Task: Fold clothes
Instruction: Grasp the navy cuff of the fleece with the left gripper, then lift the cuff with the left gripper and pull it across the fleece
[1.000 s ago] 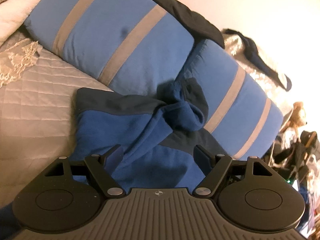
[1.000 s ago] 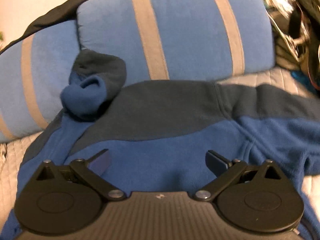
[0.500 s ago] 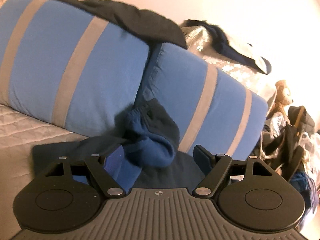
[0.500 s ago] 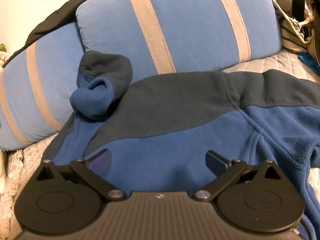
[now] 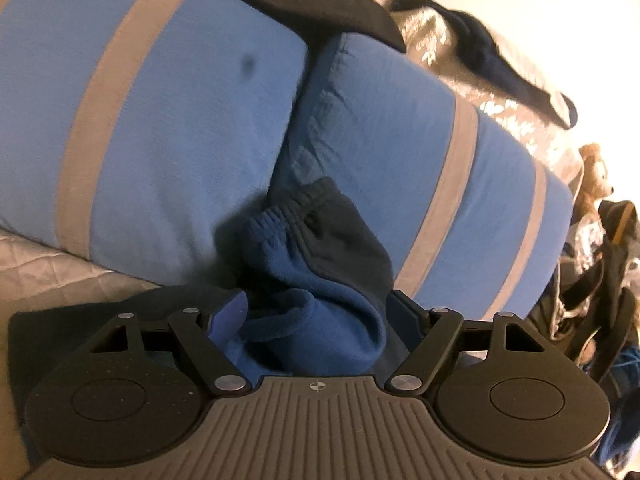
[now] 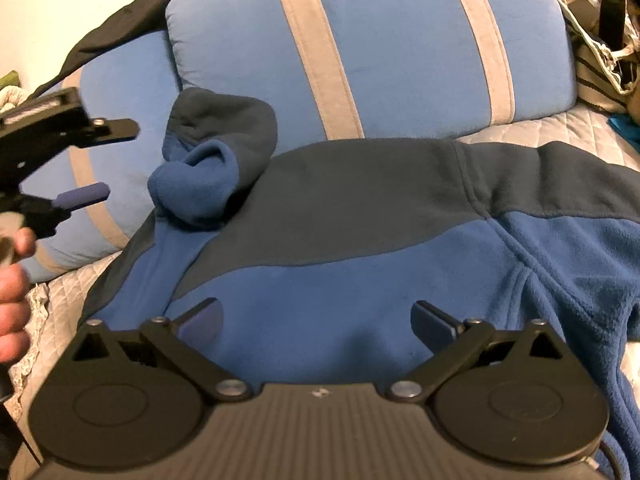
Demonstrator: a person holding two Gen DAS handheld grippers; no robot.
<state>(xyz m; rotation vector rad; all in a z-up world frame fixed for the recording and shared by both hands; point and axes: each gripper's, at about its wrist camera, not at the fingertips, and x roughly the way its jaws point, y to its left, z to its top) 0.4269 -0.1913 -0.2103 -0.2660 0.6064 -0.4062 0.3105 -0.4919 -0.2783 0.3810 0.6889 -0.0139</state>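
Your left gripper (image 5: 316, 312), jaws apart, frames the fleece jacket's (image 6: 360, 240) bunched sleeve (image 5: 316, 280). Your right gripper (image 6: 316, 318) hangs wide open above the jacket body.

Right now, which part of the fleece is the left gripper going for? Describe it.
Two striped blue pillows lean behind a blue and grey fleece on the bed. At the fleece's left shoulder sits the bunched sleeve cuff: the only rolled-up lump, grey outside, blue inside.
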